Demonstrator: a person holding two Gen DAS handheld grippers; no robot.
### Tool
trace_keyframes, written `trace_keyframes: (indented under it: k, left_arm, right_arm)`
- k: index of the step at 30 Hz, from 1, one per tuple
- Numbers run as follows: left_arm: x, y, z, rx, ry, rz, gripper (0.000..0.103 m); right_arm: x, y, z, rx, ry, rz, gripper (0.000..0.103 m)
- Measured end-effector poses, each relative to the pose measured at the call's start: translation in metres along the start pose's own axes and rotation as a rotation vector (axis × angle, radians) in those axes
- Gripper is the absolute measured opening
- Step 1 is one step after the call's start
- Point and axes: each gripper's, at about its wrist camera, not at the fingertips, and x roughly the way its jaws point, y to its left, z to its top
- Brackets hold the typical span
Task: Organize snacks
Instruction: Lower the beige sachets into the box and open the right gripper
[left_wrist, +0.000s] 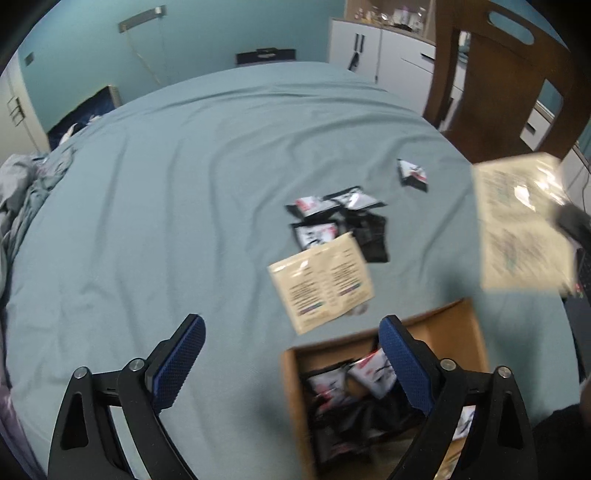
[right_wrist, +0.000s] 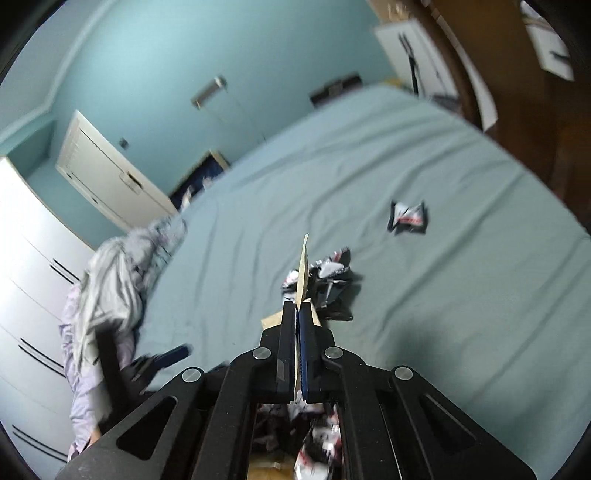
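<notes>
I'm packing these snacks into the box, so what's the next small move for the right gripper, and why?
Probably lower the right gripper toward the cardboard box and release there. Its jaws are shut on a beige packet held in the air, and the box, already holding black-and-white packets, sits just below. The left gripper is open and holds nothing.

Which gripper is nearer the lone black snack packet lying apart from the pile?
Right gripper, probably: high, right of the pile, nearer the lone packet. Left gripper hangs back by the box.
</notes>
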Motion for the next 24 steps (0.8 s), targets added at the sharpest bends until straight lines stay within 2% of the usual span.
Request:
trace_keyframes:
  k: [3,7,10,13,15,16,19,22,23,24]
  left_arm:
    - [0.022,-0.011,0.021,0.008,0.058,-0.004,0.101]
    - [0.077,-0.011,0.046,-0.111,0.241,-0.061,0.101]
    - [0.113,-0.007,0.052,-0.202,0.338,-0.050,0.101]
    - [0.135,-0.006,0.047,-0.252,0.426,-0.054,0.097]
    - [0.147,-0.010,0.041,-0.247,0.493,-0.084,0.081]
    - [0.148,-0.012,0.039,-0.238,0.495,-0.087,0.080]
    - [0.140,-0.014,0.037,-0.214,0.439,-0.107,0.063]
    - [0.125,-0.005,0.034,-0.286,0.393,-0.209,0.025]
    - [0.116,0.002,0.034,-0.328,0.378,-0.229,0.007]
    - [0.107,0.008,0.034,-0.352,0.360,-0.216,0.007]
  right_arm:
    - [-0.045,-0.006,-0.037,0.008,-0.093,0.031,0.000]
    - [-0.090,-0.016,-0.086,0.008,-0.183,0.061,0.000]
    - [-0.113,-0.023,-0.104,0.008,-0.230,0.092,0.000]
    - [-0.104,-0.031,-0.104,0.008,-0.233,0.096,0.000]
    - [-0.090,-0.033,-0.104,-0.003,-0.210,0.080,0.000]
    - [-0.086,-0.031,-0.103,-0.010,-0.199,0.071,0.000]
    - [-0.070,-0.032,-0.100,-0.018,-0.157,0.044,0.000]
    - [-0.066,-0.032,-0.098,-0.009,-0.134,0.021,0.000]
    - [-0.067,-0.031,-0.097,-0.006,-0.135,0.013,0.000]
    - [-0.069,-0.030,-0.097,-0.003,-0.136,0.011,0.000]
